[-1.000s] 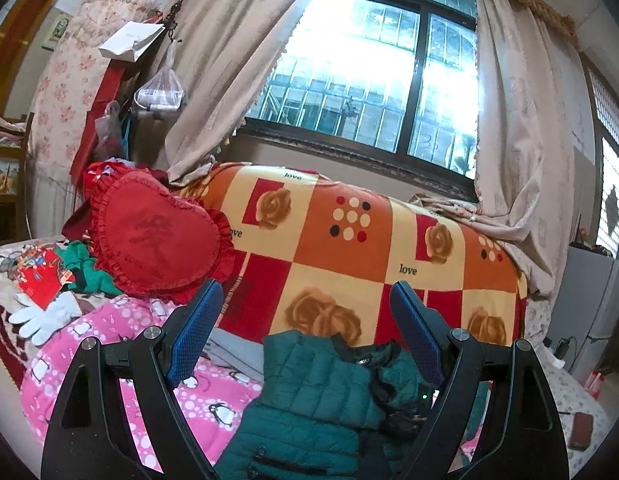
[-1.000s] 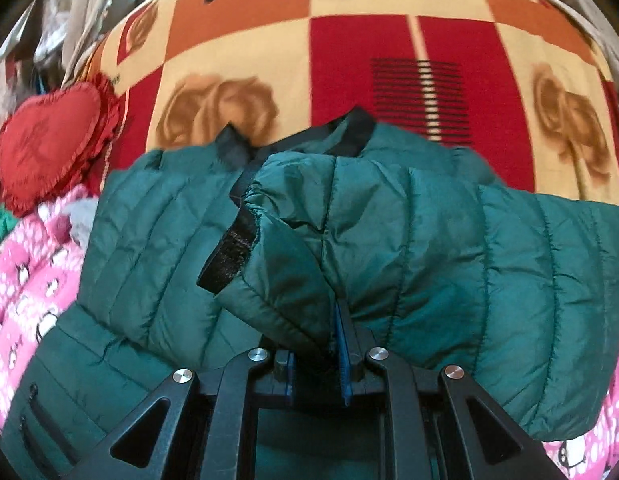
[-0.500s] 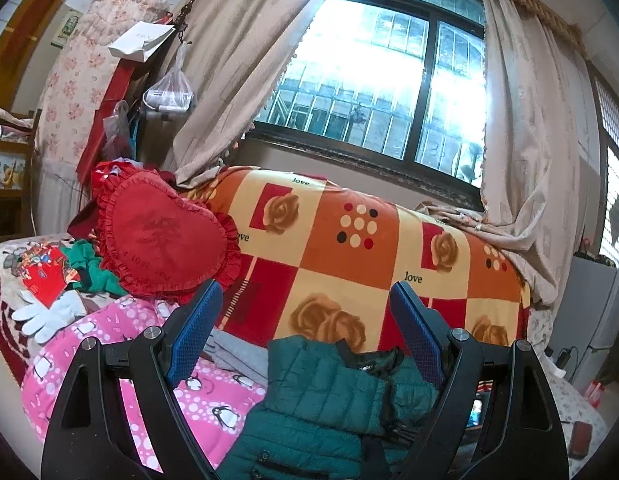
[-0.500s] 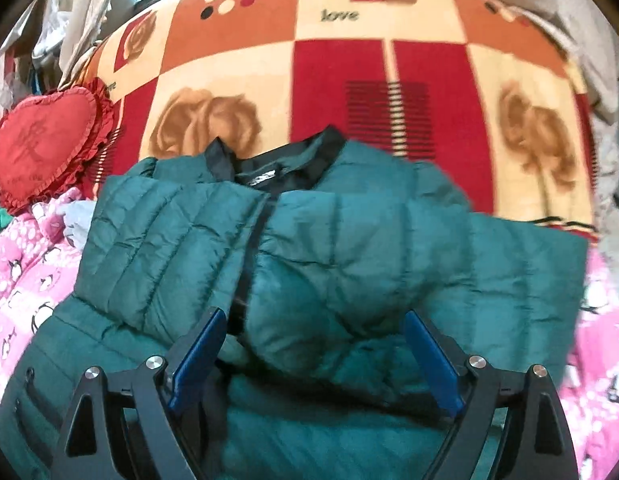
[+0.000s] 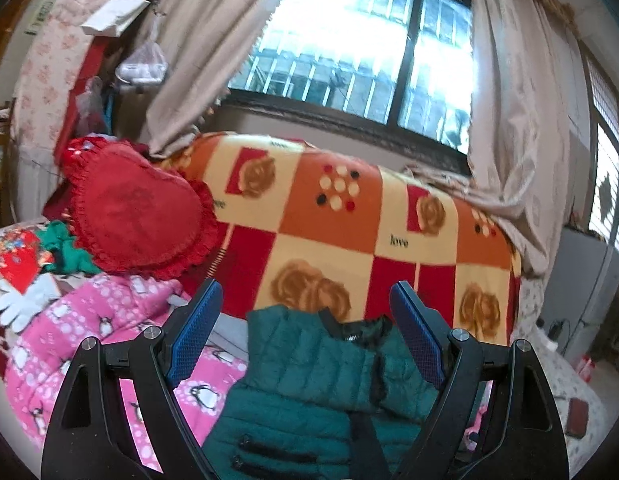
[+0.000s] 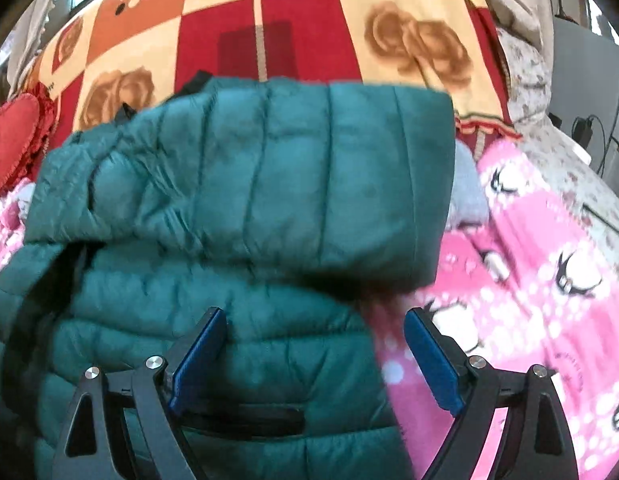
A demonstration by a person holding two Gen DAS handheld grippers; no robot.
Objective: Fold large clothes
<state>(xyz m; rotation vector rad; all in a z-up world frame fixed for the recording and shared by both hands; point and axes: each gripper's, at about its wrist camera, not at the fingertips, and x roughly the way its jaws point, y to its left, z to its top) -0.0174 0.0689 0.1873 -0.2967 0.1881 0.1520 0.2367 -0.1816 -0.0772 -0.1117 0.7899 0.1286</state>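
A dark green quilted jacket (image 5: 317, 372) lies front up on the bed, its black collar toward the checked blanket. In the right wrist view one sleeve (image 6: 309, 160) lies folded across the jacket's chest (image 6: 249, 360). My left gripper (image 5: 305, 286) hangs open above the collar end, with nothing between its blue pads. My right gripper (image 6: 315, 314) is open just over the jacket's right edge, its left pad over green fabric and its right pad over the pink quilt. Neither pad presses on the cloth.
A pink penguin quilt (image 6: 529, 300) covers the bed under the jacket. Behind it rises a rolled red and orange checked blanket (image 5: 329, 232), with a red heart cushion (image 5: 137, 216) at the left. A white glove (image 5: 25, 304) and a phone (image 5: 577, 422) lie near the bed's edges.
My right gripper let go of the sleeve cuff, opened wide and slid right toward the jacket's edge; the sleeve now lies across the chest. The left gripper stayed open and shifted slightly.
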